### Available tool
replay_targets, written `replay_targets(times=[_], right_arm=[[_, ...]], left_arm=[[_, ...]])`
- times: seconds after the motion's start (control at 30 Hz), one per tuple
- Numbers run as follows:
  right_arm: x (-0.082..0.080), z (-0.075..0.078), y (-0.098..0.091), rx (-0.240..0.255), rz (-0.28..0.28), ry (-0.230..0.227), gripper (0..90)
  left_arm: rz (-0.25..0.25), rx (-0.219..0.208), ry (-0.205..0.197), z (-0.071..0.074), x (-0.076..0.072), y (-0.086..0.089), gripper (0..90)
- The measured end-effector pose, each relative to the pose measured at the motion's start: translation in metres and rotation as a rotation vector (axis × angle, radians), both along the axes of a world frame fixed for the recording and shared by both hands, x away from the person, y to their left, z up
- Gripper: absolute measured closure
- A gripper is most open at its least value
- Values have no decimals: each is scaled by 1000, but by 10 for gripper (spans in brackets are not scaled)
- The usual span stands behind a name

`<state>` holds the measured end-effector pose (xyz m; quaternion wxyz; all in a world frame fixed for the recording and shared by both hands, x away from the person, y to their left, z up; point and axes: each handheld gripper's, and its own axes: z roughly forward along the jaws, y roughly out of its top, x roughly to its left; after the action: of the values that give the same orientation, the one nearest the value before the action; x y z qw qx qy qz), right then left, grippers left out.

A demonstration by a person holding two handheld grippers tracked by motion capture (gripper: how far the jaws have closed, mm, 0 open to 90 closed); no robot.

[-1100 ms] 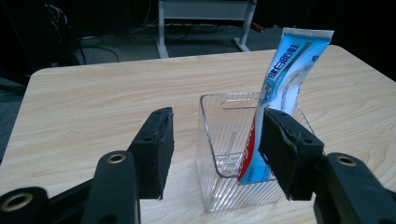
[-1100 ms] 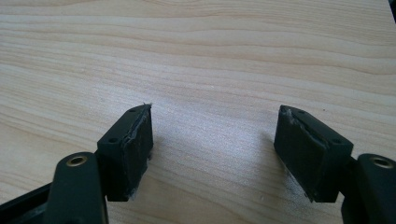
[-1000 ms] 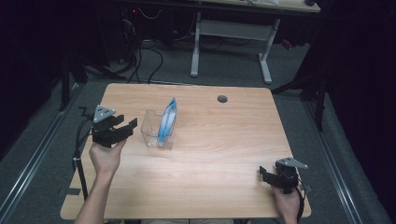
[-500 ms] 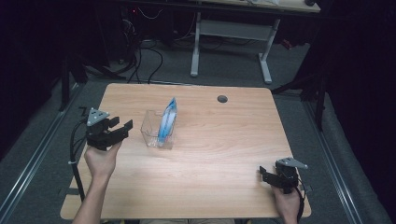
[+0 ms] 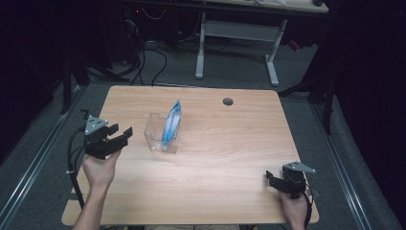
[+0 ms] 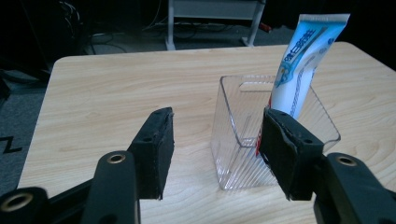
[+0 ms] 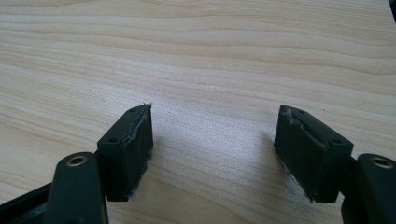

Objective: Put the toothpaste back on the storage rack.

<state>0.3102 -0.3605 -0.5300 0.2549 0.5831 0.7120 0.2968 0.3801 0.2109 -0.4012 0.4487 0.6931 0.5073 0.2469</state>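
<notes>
Two jaws on the left gripper stand wide apart with nothing between them, and over the last second this gripper has drawn back toward the left edge of the surface, away from the clear box it was close beside. In the left gripper view the box now sits just ahead of the jaws and a little toward the right-hand one, apart from both. The tube stands in it, leaning against the far wall with its crimped end up; in the high view the tube is upright in the same spot as before. I judge the placing done and the hand in retreat. The right gripper is also wide open and empty above bare wood, resting unmoved at the near right corner, well apart from the box.
</notes>
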Motion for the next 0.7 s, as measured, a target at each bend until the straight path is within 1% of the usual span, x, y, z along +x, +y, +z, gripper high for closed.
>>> replay_targets(times=[0.07, 0.7], right_arm=[[0, 0, 0, 0, 0, 0, 283], [0, 0, 0, -1, 0, -1, 283]], left_arm=[[0, 7, 3, -1, -1, 1, 448], [31, -11, 25, -18, -12, 14, 447]])
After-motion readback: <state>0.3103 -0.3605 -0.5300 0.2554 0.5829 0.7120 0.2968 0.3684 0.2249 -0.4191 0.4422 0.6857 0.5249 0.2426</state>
